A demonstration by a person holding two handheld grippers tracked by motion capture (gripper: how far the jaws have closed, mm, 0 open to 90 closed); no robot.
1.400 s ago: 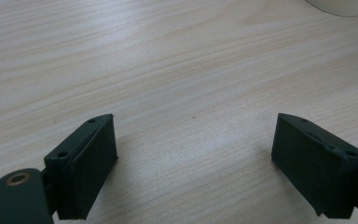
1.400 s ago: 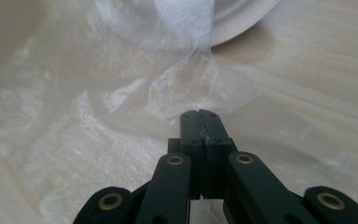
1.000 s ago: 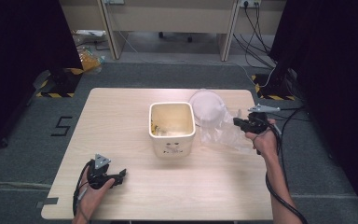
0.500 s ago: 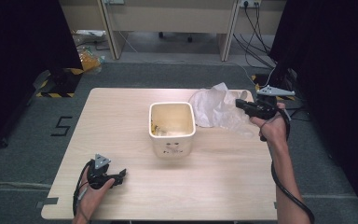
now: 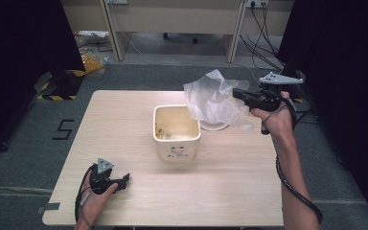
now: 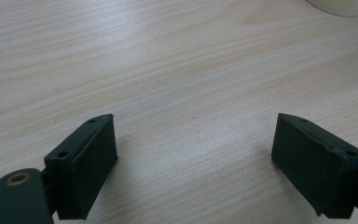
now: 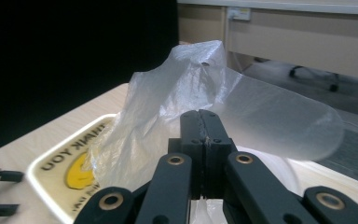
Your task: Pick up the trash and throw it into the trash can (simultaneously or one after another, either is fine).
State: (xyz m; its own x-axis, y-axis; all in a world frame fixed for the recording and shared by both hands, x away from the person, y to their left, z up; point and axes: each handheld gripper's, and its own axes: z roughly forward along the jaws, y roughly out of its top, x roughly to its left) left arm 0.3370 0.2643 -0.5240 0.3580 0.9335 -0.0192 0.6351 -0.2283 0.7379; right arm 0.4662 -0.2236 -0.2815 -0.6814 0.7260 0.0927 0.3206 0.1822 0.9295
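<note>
Right claw (image 5: pixel 239 95) clamped on thin plastic bag (image 5: pixel 211 98), held up just beside cream bin (image 5: pixel 176 132) on table (image 5: pixel 124 110), left claw (image 5: pixel 123 180) wide & empty near front edge; next, prob. spread bag over bin mouth w/ left's help.

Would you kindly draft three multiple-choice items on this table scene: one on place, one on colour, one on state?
1. Where is the clear plastic bag?
A. Lifted above the table, right of the bin
B. Stuffed in the bin
C. On the floor

2. What colour is the bin?
A. Blue
B. Cream
C. Black

3. How do the left gripper fingers stand?
A. Clamped on paper
B. Shut empty
C. Open over bare wood

Answers: 1 A, it hangs from the right gripper. 2 B, its walls look cream. 3 C, table shows between them.
</note>
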